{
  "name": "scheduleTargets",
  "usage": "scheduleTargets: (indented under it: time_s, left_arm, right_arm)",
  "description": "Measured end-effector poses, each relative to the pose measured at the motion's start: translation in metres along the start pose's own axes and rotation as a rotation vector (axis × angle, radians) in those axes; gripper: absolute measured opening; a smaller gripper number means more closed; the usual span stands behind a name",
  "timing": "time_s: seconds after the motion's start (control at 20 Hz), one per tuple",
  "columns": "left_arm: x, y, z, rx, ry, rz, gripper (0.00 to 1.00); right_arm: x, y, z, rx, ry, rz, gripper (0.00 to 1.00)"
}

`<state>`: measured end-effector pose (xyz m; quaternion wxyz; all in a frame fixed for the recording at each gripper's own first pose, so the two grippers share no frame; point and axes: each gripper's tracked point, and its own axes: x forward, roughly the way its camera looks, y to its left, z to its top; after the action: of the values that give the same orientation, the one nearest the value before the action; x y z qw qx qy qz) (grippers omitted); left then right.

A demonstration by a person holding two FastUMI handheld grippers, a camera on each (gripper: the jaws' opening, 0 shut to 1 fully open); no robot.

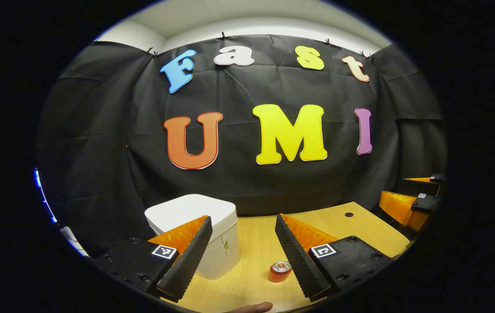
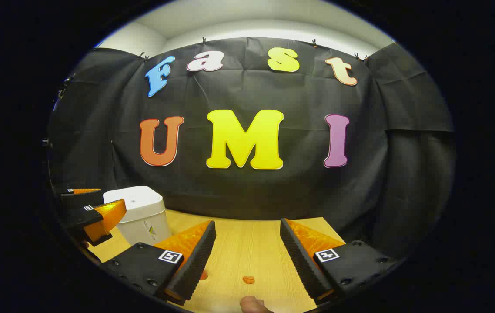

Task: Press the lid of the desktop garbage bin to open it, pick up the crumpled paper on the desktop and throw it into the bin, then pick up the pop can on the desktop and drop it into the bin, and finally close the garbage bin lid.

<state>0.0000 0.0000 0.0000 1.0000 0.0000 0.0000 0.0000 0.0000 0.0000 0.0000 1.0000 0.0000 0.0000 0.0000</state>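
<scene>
White plastic bin (image 1: 195, 232), boxy with rounded corners, lid down, stands at 10 o'clock of the left gripper (image 1: 243, 256), whose ribbed jaws are spread and hold nothing. Pop can (image 1: 279, 271) upright on the wood-grain desk (image 1: 343, 226), just inside its 3 o'clock finger. Right gripper (image 2: 247, 256) likewise spread, idle. Judgement: poised for the lid press. Crumpled paper: cannot tell.

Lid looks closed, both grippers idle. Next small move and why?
Probably bring the left gripper over the bin and press its lid. The lid sits flat and shut, the bin stands right behind the left gripper's own finger, and both grippers are open and hold nothing. The pop can waits upright on the table, so nothing can go in until the lid opens.
</scene>
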Motion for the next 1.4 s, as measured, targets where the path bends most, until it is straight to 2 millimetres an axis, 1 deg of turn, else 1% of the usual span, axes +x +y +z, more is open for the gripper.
scheduleTargets:
  time_s: [0.1, 0.3, 0.45, 0.55, 0.7, 0.85, 0.9, 1.1, 1.15, 1.3, 1.4]
  left_arm:
    - [0.003, -0.005, 0.0, -0.005, -0.001, -0.008, 0.96]
    - [0.007, -0.009, 0.0, 0.0, 0.003, -0.009, 0.96]
    - [0.012, -0.016, 0.002, 0.0, -0.002, -0.018, 0.96]
    - [0.013, -0.02, 0.0, 0.007, 0.012, -0.028, 0.96]
    - [0.015, -0.024, 0.003, 0.008, 0.006, -0.03, 0.96]
    - [0.017, -0.029, 0.0, 0.003, 0.022, -0.041, 0.96]
    - [0.018, -0.032, -0.002, 0.001, 0.032, -0.048, 0.96]
    - [0.02, -0.031, -0.006, -0.004, 0.047, -0.047, 0.95]
    - [0.021, -0.031, -0.006, -0.006, 0.051, -0.043, 0.92]
    - [0.022, -0.03, -0.009, -0.018, 0.059, -0.045, 0.89]
    - [0.025, -0.028, -0.011, -0.019, 0.062, -0.038, 0.8]
  right_arm:
    - [0.002, -0.003, -0.002, 0.001, 0.006, -0.007, 0.94]
    - [0.006, -0.014, -0.002, -0.005, 0.012, -0.021, 0.94]
    - [0.009, -0.016, 0.0, -0.003, 0.01, -0.023, 0.94]
    - [0.011, -0.017, -0.001, 0.001, 0.012, -0.021, 0.95]
    - [0.013, -0.02, -0.003, -0.003, 0.019, -0.018, 0.94]
    - [0.015, -0.017, -0.003, -0.01, 0.027, -0.001, 0.94]
    - [0.015, -0.014, -0.007, -0.015, 0.038, 0.006, 0.94]
    - [0.015, -0.004, -0.012, -0.033, 0.055, 0.04, 0.94]
    - [0.015, -0.001, -0.011, -0.038, 0.057, 0.052, 0.94]
    - [0.018, 0.007, -0.019, -0.04, 0.081, 0.081, 0.94]
    - [0.02, 0.011, -0.021, -0.046, 0.087, 0.094, 0.94]
